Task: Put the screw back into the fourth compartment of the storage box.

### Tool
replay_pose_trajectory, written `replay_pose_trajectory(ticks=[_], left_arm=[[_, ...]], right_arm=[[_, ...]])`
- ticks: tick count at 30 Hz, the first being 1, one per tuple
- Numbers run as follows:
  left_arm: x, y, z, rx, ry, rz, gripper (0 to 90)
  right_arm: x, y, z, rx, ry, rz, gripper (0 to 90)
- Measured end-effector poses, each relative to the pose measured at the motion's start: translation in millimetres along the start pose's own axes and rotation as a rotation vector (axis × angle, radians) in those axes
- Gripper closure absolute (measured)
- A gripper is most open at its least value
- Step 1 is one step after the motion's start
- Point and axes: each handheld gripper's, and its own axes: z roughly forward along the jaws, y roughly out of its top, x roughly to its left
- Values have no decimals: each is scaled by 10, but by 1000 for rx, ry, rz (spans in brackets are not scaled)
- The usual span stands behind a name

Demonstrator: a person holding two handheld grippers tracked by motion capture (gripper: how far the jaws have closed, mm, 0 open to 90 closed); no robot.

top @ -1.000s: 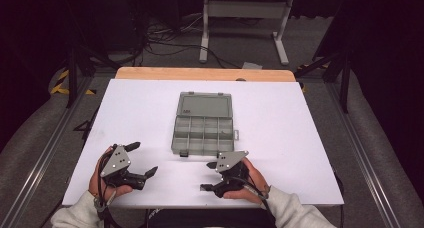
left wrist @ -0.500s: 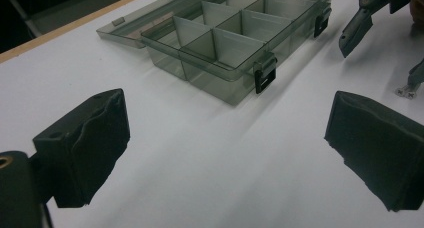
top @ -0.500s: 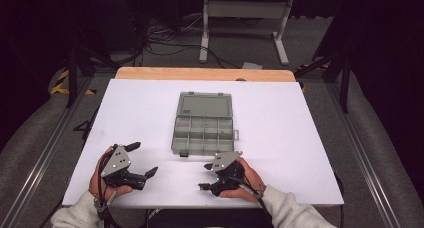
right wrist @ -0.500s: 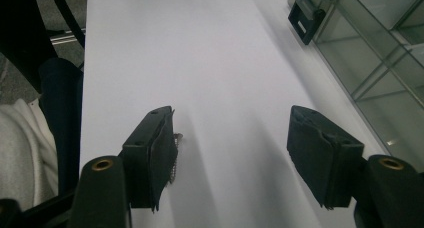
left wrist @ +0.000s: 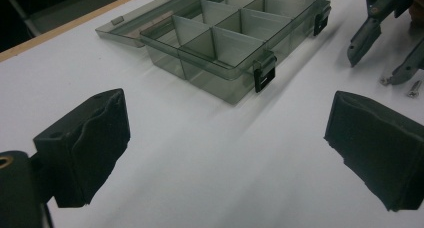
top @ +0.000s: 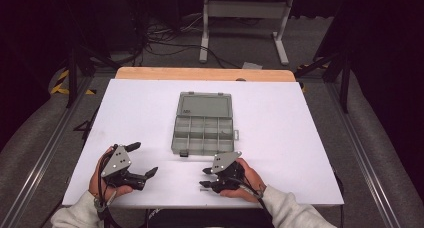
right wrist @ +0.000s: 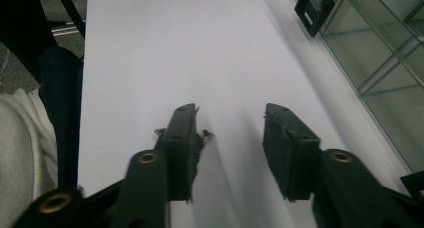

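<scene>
A smoky clear compartment box (top: 204,130) lies with its lid flat open at the table's middle; its compartments look empty. Wide open and holding nothing, my left gripper (top: 143,158) rests at the front left, and its pads (left wrist: 85,138) point at the box (left wrist: 225,33). Front centre, my right gripper (top: 203,177) is open and low over the table, jaws pointing left. Two small screws (right wrist: 159,132) (right wrist: 206,134) lie by the tip of its left jaw, outside the gap. The screws (left wrist: 414,90) also lie beside the right gripper (left wrist: 385,38) in the left gripper view.
The white table top (top: 280,138) has a wooden strip (top: 205,74) along its far edge. Black latches (right wrist: 312,13) stick out of the box's near wall. A grey sleeve (right wrist: 20,153) and the table's front edge are close behind the right gripper. Cables and a stand occupy the dark floor beyond.
My right gripper has shifted slightly left and settled lower near the screws. The left gripper and the box have stayed in place.
</scene>
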Motion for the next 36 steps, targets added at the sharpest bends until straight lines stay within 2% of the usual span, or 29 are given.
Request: replay_pose_trajectory(ticks=[1, 2, 3, 4, 7, 14, 17, 21, 26, 32, 36], left_arm=[[-2, 0, 1, -1, -2, -1, 48], [-3, 1, 0, 0, 0, 0, 48], [-4, 1, -2, -1, 0, -1, 48], [-2, 0, -3, -1, -1, 1, 48], [-2, 0, -4, -1, -1, 2, 48], [-3, 2, -4, -3, -2, 1, 49], [-3, 2, -4, -4, -2, 0, 48], [-3, 1, -11, -10, 3, -4, 47], [-2, 2, -13, -13, 5, -4, 46], [3, 7, -25, -20, 14, -3, 44], [9, 6, -33, -22, 16, -12, 44]], right_arm=[[-1, -2, -5, 1, 0, -8, 659], [4, -4, -13, 2, 4, -17, 737], [4, -4, -13, 2, 4, -17, 737], [9, -6, -22, 8, 3, -20, 804], [12, -17, -41, 15, 1, -13, 857], [-5, -26, -50, 9, 5, -7, 861], [-20, -36, -64, 5, -9, -1, 862], [-57, -47, -123, -29, -17, 25, 863], [-78, -30, -251, -77, -37, 24, 863], [-138, -5, -445, -143, -72, 37, 864], [-228, 35, -633, -208, -107, 60, 864]])
